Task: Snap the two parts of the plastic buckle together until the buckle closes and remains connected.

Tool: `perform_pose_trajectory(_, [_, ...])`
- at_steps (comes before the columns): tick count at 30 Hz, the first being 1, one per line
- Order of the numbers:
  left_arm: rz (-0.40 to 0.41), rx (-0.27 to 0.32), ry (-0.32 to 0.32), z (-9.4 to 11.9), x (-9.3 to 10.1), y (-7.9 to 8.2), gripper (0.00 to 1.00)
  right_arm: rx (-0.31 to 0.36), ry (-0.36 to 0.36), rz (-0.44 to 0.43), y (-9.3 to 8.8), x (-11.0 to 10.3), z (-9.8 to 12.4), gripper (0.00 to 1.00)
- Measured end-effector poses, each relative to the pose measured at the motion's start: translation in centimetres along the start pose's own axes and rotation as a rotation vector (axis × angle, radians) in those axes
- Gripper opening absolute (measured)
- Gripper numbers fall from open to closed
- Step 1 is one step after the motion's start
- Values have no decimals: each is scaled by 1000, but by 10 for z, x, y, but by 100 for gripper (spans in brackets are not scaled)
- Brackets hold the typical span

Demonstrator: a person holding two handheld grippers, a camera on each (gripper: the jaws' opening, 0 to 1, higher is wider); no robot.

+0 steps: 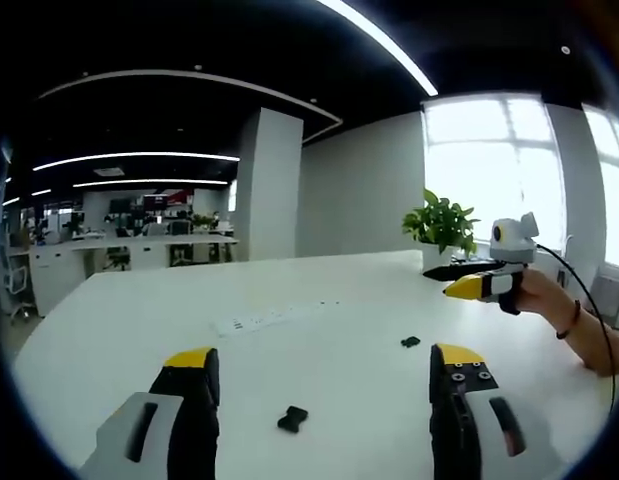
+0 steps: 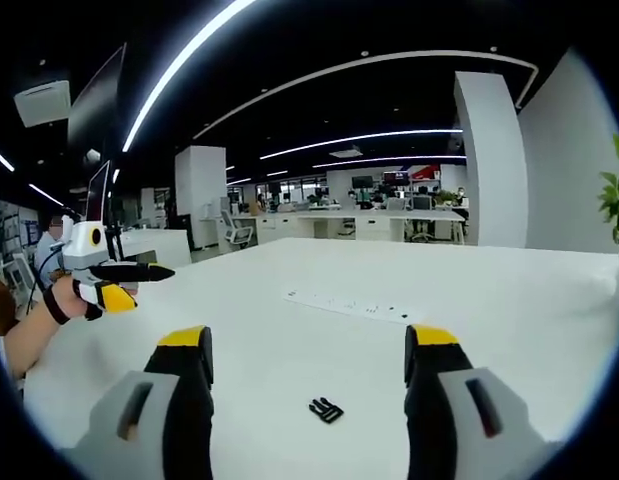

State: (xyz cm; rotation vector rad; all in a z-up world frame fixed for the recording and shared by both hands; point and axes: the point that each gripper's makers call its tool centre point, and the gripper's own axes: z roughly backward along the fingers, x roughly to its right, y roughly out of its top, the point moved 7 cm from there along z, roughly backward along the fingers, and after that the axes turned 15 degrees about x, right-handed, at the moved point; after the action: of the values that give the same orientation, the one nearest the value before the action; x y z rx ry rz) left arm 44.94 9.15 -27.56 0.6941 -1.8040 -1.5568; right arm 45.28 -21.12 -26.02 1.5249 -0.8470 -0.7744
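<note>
Your left gripper (image 1: 321, 372) holds its fingers wide over the white tabletop (image 1: 339, 300), one black buckle part (image 1: 292, 418) lying between them, a power strip (image 1: 259, 320) beyond, a smaller part (image 1: 410, 342) and plant (image 1: 442, 222) rightward, while your right gripper (image 2: 309, 355), equally wide, frames a buckle part (image 2: 326, 409) too small to detail.

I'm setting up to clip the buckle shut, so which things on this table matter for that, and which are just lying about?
For the job:
- buckle part near the left gripper
- second buckle part, farther off
- left gripper
- right gripper

Just lying about:
- white power strip
- potted plant
- white table itself
</note>
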Motion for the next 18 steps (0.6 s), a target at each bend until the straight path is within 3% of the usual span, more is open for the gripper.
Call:
perform_pose_trajectory(14, [-30, -17, -10, 2, 0, -9, 89, -6, -6, 3, -7, 5, 3, 79])
perform_pose_trajectory(18, [-10, 7, -15, 4, -3, -11, 89, -18, -4, 5, -10, 6, 3, 79])
